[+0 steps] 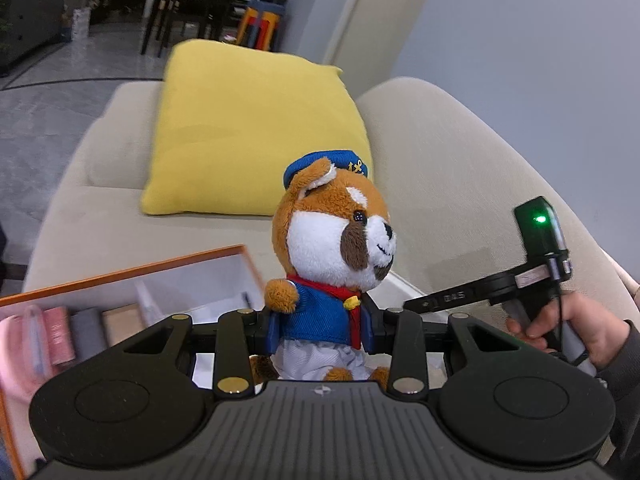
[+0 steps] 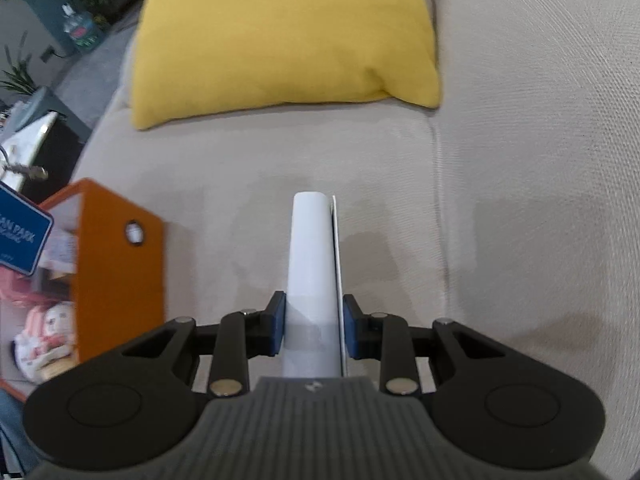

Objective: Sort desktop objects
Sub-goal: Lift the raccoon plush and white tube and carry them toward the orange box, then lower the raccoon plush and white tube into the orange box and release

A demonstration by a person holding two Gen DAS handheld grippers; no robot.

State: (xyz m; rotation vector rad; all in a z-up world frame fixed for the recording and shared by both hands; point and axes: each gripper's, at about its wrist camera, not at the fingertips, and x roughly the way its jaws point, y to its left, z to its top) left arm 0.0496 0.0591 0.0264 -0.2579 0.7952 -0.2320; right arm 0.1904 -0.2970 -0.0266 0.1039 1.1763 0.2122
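A plush dog [image 1: 336, 248] in a blue sailor cap, blue jacket and red scarf stands upright between the blue pads of my left gripper [image 1: 324, 328], which is shut on its body. It hangs above the right end of an orange-rimmed storage box [image 1: 132, 268]. In the right wrist view, my right gripper [image 2: 314, 332] is shut on a narrow white box [image 2: 310, 264] seen edge-on, which points forward over the sofa seat. The orange box [image 2: 120, 272] stands to its left.
A yellow cushion [image 1: 248, 120] [image 2: 280, 36] leans on the beige sofa [image 1: 440, 200] [image 2: 520, 200] behind both grippers. The orange box holds pink and grey items [image 1: 60, 340]. A hand [image 1: 576, 328] grips the other gripper's handle at the right. A blue tag [image 2: 20, 236] is at the left.
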